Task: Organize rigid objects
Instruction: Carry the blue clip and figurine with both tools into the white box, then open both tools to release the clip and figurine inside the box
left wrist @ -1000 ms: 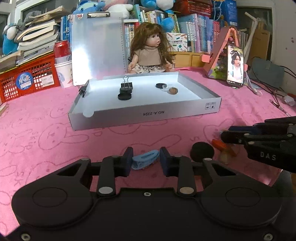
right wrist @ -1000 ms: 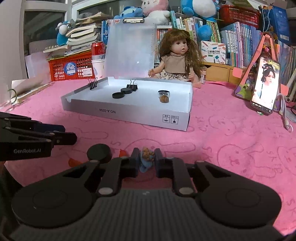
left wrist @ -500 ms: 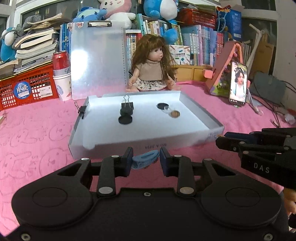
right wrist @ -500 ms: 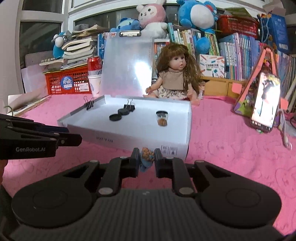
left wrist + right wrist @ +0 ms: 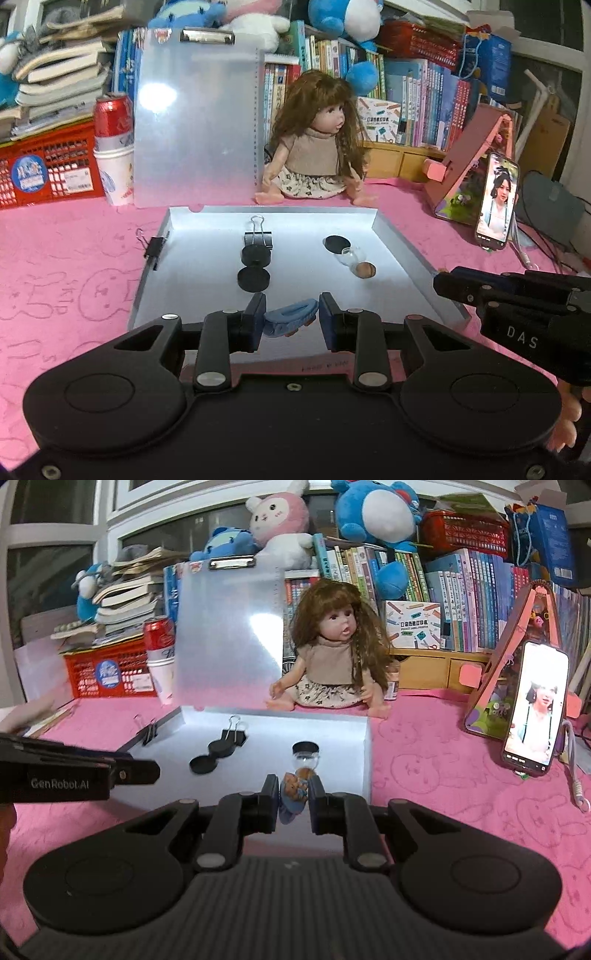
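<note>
My left gripper (image 5: pixel 291 320) is shut on a blue hair claw clip (image 5: pixel 290 320) and holds it over the near part of the white box lid (image 5: pixel 147 280). My right gripper (image 5: pixel 293 797) is shut on a small blue figure with a brown top (image 5: pixel 294 792), over the lid's near right part (image 5: pixel 364 760). In the lid lie a black binder clip (image 5: pixel 258 239), two black discs (image 5: pixel 254 279), and a small glass bottle with a cork (image 5: pixel 356 262). Another binder clip (image 5: pixel 155 246) grips the lid's left wall. The right gripper shows in the left wrist view (image 5: pixel 441 286).
A doll (image 5: pixel 317 147) sits behind the lid, beside an upright clipboard (image 5: pixel 195 118). A phone on a pink stand (image 5: pixel 496 201) is at the right. A red basket (image 5: pixel 44 166), a can on cups (image 5: pixel 112 147) and shelves of books stand at the back. Pink cloth covers the table.
Both grippers rose from the pink cloth and moved forward over the box lid, each carrying its object. The black disc and orange pieces on the cloth dropped out of view.
</note>
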`<state>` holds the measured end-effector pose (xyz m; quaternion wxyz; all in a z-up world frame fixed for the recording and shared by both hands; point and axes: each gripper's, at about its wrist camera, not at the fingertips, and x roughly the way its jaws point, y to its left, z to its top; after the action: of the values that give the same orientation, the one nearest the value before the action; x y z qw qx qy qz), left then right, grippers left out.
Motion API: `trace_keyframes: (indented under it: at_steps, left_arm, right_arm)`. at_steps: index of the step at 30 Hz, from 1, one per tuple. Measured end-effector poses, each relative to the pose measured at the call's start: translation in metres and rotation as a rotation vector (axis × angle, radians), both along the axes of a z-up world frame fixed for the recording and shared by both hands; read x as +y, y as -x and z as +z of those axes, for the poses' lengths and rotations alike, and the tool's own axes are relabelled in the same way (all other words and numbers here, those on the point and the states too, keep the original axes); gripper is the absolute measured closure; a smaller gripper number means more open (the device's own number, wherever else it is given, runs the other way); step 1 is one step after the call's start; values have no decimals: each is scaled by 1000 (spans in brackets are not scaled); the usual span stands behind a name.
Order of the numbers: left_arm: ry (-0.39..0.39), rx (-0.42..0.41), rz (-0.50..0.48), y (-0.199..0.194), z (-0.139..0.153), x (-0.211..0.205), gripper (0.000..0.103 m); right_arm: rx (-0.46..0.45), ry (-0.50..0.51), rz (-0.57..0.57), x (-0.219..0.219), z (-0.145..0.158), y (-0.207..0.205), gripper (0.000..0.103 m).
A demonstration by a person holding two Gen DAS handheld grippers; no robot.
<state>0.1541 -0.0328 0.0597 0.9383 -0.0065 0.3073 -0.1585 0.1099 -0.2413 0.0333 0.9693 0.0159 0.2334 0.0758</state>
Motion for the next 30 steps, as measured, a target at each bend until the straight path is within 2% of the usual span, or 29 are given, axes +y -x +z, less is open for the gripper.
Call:
trace_keyframes:
  at_steps: [7,10,18,30]
  left_arm:
    - [9,101,22,-42,-19,-4,73]
    - [8,117,39,-53,-27,-3,73]
    - [-11,134,57,-70,-45,-9,73]
    - [-25,125,61,-78,-52,-12,73]
  right_arm:
    - [64,-81,-8,-6,-10,-32,83]
    - [87,-99,-16,-8,-17,-43,83]
    - [85,-18,-19,1,-33,-57,83]
    - [105,24,-10,11,-42,-70,83]
